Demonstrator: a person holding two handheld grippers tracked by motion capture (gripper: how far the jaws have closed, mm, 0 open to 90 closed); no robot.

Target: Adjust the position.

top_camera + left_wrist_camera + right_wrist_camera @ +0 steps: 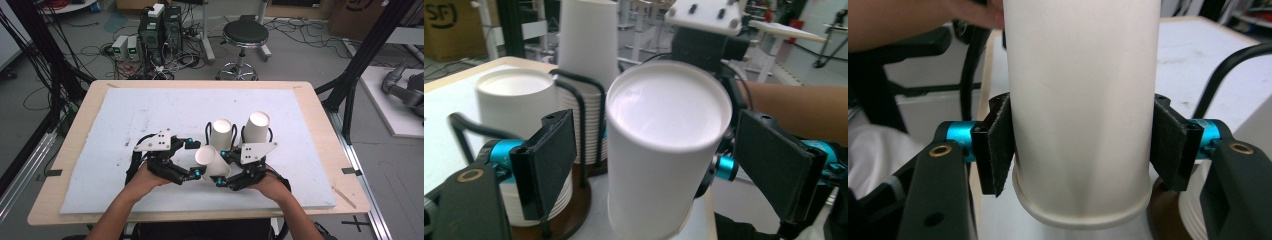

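A single white paper cup (210, 161) lies tilted between the two grippers above the white board (150, 115). My right gripper (221, 167) is shut on it; in the right gripper view both pads (998, 150) press the cup's wall (1083, 90) just above its rolled rim. My left gripper (195, 159) stands open around the cup's closed end (669, 105), with gaps between its pads (546, 160) and the cup. Behind them two stacks of white cups (221, 131) (256, 125) stand in black wire holders (579, 105).
The board lies on a wooden table (75, 145) with its front edge close to the person's forearms. On the floor beyond are a black stool (245, 35), computer boxes (160, 30) and loose cables. Black frame posts (360, 65) flank the table.
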